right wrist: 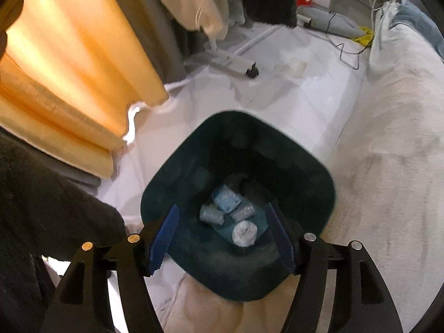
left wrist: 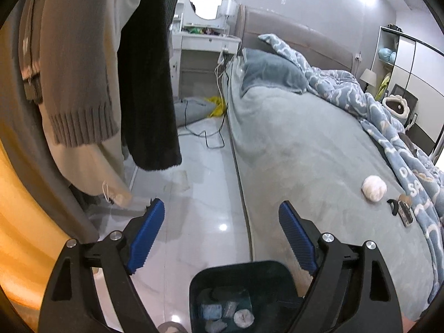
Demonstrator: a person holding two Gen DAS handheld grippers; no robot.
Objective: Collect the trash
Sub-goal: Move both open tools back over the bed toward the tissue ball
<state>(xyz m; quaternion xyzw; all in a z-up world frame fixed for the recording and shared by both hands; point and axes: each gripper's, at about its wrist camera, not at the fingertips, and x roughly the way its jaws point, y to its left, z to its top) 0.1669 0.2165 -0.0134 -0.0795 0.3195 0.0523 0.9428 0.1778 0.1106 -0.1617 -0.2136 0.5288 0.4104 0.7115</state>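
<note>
A dark teal trash bin [right wrist: 305,166] stands on the white floor beside the bed, with several crumpled wads and a blue packet [right wrist: 226,199] lying at its bottom. My right gripper [right wrist: 222,211] hangs over the bin's mouth, open, with nothing between its blue pads. In the left wrist view the same bin [left wrist: 266,274] shows at the lower edge. My left gripper [left wrist: 220,208] is open above the floor and the bed's edge, holding nothing. A white crumpled wad [left wrist: 373,188] lies on the grey bed sheet, far right of the left gripper.
A small dark object [left wrist: 402,211] lies on the sheet near the wad. A blue patterned duvet [left wrist: 360,97] covers the bed's far side. Clothes [left wrist: 111,69] hang on a wheeled rack at left. An orange curtain [right wrist: 69,69], cables [left wrist: 211,136] and a yellow bag [left wrist: 216,105] lie beyond.
</note>
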